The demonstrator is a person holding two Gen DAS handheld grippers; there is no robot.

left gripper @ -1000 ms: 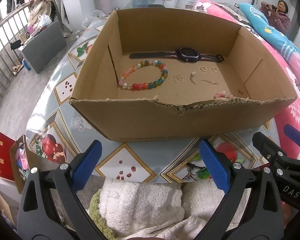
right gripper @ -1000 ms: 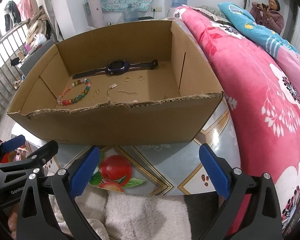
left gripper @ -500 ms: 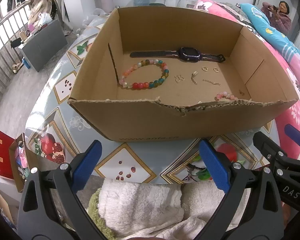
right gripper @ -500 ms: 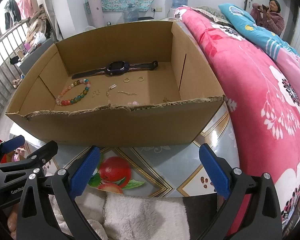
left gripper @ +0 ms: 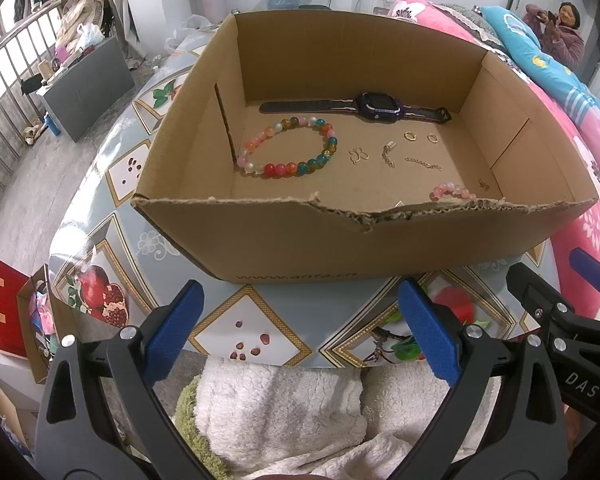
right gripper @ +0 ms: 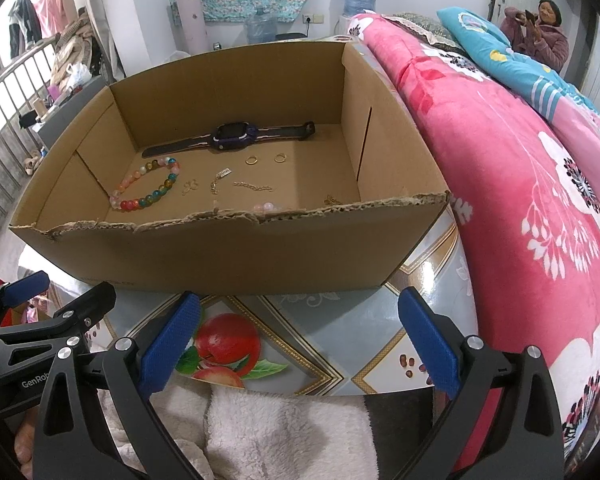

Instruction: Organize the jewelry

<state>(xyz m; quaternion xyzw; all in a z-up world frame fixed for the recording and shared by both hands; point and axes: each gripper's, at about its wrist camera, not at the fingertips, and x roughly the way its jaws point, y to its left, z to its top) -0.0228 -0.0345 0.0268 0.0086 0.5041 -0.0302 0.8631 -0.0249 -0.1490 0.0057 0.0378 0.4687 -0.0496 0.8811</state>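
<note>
Jewelry all sits loose on the floor of an open brown cardboard box (left gripper: 340,248) that stands on the fruit-patterned table (left gripper: 268,320). A multicoloured round-bead bracelet (left gripper: 290,148) lies toward the box's left wall. A purple-faced smartwatch with a dark strap (left gripper: 374,107) stretches along the back wall, its long axis running left to right. Just in front of the watch are two small gold rings (left gripper: 410,135). Nearer the middle there's a thin gold chain (left gripper: 423,165), a second short chain bit and a little gold butterfly-ish charm. A pink bead bracelet (left gripper: 452,191) is tucked against the front wall near the right corner, half hidden by the torn edge.

Both claws hang outside the box, short of its front wall, over the table's near edge. The left gripper (left gripper: 300,332) and right gripper (right gripper: 296,336) are each spread wide with nothing between the blue pads.

Honestly can't tell if this layout counts as sorted or as the mess to sort. Position-wise, the left claw is nearer the big bracelet and the right one nearer the pink beads. Anything inside means going up and over that front wall.
</note>
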